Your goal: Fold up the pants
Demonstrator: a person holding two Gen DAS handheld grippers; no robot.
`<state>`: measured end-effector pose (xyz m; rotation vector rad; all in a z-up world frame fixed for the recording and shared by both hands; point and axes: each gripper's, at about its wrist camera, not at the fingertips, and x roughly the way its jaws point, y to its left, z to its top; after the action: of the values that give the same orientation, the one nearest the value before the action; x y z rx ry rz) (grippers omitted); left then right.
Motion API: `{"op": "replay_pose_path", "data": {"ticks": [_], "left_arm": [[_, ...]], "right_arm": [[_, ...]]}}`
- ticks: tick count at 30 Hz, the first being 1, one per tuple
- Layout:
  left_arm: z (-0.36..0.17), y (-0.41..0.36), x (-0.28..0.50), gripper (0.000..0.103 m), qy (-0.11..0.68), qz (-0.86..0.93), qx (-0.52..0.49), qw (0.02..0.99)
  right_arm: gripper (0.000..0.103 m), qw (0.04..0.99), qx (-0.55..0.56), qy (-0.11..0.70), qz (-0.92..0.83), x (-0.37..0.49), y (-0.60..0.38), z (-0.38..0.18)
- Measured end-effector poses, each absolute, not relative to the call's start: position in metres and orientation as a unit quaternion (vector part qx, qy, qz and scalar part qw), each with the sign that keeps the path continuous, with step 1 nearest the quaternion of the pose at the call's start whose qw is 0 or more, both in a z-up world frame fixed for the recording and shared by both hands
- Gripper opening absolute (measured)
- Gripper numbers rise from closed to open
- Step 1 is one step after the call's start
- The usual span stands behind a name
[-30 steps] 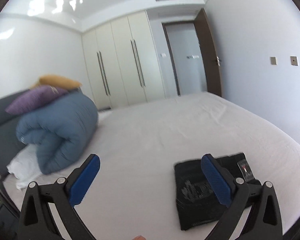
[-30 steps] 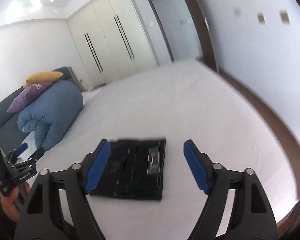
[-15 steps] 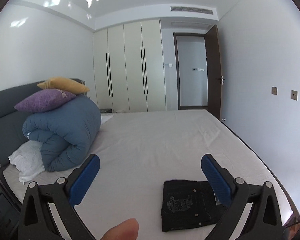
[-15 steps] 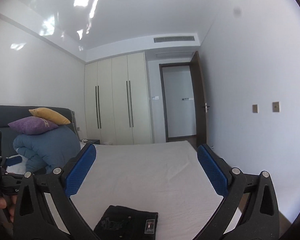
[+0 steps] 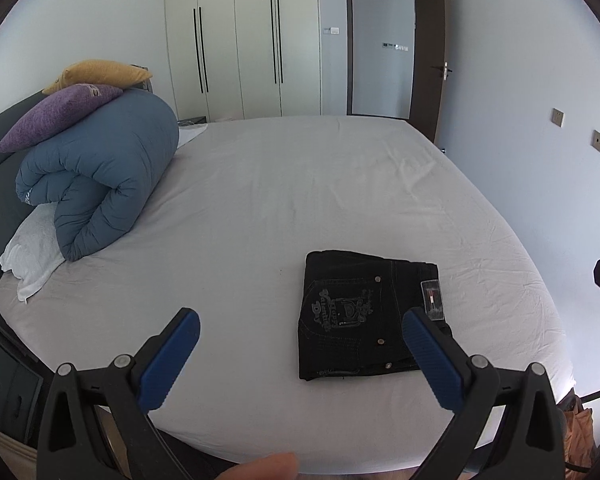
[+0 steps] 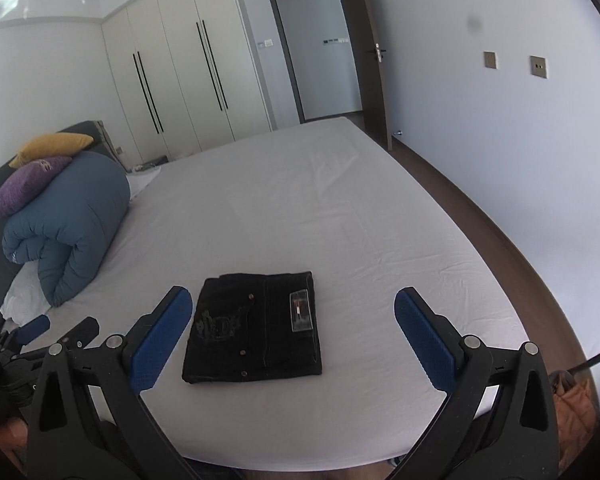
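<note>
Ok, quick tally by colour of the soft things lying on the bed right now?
Black: 1, the folded pants
Blue: 1, the rolled duvet
Purple: 1, a pillow
Yellow: 1, a pillow
White: 1, a pillow under the duvet
Total: 5
</note>
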<state>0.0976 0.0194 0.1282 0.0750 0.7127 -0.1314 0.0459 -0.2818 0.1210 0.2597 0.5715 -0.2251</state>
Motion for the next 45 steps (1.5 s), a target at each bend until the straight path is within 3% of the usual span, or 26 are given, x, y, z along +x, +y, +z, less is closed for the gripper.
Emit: {"op": "replay_pose_path", "data": {"ticks": [13, 45], "left_arm": [[0.101, 0.023, 0.104, 0.103, 0.383, -0.063, 0.031, 0.921], [0.092, 0.017, 0.101, 0.103, 0.396, -0.075, 0.028, 0.915]], "right_arm": [[0.103, 0.921, 0.102, 0.364, -0.099, 0.082, -0.258, 0.062], [0.103, 0.911, 0.1, 0.388, -0.099, 0.091, -0.251, 0.06]]}}
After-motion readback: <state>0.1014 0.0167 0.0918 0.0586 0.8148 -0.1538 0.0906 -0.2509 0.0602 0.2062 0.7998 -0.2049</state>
